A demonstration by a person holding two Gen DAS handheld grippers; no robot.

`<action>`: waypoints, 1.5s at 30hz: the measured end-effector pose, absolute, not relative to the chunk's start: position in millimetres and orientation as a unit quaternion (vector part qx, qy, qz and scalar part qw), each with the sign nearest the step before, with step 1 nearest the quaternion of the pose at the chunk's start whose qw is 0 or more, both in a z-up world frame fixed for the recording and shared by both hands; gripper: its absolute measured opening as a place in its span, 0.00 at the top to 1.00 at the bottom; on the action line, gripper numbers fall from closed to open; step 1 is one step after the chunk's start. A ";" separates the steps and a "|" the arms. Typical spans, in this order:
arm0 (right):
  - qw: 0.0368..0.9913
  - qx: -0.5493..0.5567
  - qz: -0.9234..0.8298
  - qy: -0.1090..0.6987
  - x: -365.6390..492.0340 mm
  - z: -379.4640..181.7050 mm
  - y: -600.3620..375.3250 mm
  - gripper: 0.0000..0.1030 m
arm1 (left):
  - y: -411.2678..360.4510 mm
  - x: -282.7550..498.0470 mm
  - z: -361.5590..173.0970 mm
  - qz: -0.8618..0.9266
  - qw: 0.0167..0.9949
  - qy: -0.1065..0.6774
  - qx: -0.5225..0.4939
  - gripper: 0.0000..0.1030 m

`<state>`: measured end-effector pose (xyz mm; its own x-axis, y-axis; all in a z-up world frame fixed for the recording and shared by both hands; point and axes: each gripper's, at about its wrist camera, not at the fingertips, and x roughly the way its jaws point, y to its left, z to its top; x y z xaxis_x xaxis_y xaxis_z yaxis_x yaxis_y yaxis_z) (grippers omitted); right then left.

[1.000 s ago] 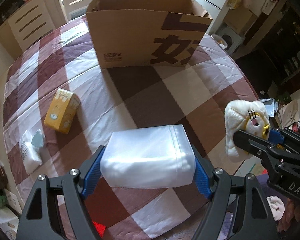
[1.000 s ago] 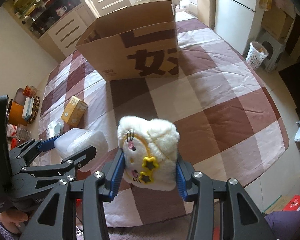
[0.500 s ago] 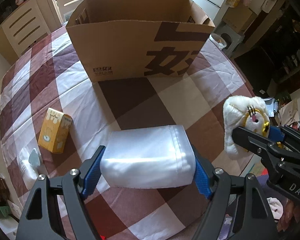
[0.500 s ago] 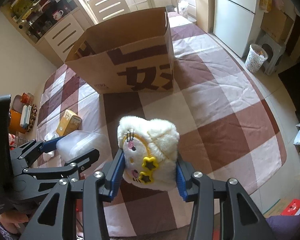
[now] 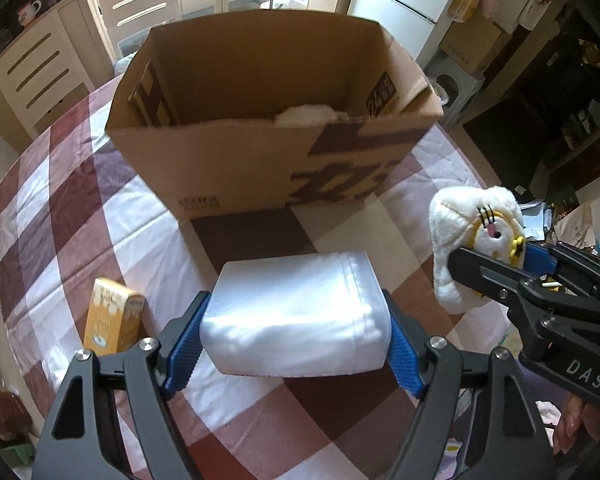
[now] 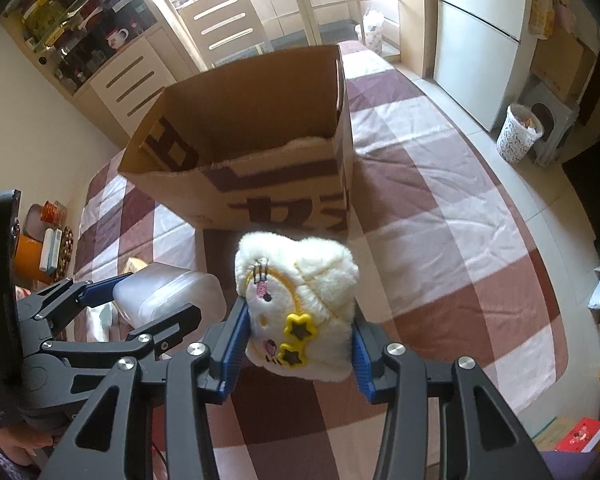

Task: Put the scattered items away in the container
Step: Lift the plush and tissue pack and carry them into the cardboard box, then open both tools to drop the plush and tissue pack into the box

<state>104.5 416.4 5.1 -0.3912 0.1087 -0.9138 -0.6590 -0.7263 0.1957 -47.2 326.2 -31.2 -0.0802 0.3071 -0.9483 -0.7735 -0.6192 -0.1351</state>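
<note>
My left gripper [image 5: 296, 344] is shut on a translucent white plastic box [image 5: 296, 312] and holds it above the table, short of the open cardboard box [image 5: 260, 168]. My right gripper [image 6: 298, 344] is shut on a white plush toy [image 6: 300, 296] with yellow star glasses, to the right of the left gripper. The plush toy [image 5: 472, 240] and right gripper [image 5: 500, 268] also show in the left wrist view. The left gripper [image 6: 140, 300] with the plastic box [image 6: 168, 292] shows in the right wrist view. Something white [image 5: 308, 114] lies inside the cardboard box [image 6: 260, 160].
A yellow carton [image 5: 112, 316] lies on the checked tablecloth [image 5: 80, 208] at the left. A chair [image 6: 220, 28] and cabinets stand behind the table. A fridge [image 6: 480, 32] and a waste bin [image 6: 518, 138] are at the right.
Both grippers have moved forward and higher toward the cardboard box with their loads; the box's inside now shows. The yellow carton has slid back toward the lower left of view.
</note>
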 end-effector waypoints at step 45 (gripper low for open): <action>0.215 -0.513 0.796 0.238 -43.6 -15.6 485.9 0.55 | 399.1 -202.4 -34.2 0.733 0.351 0.159 -0.561 0.22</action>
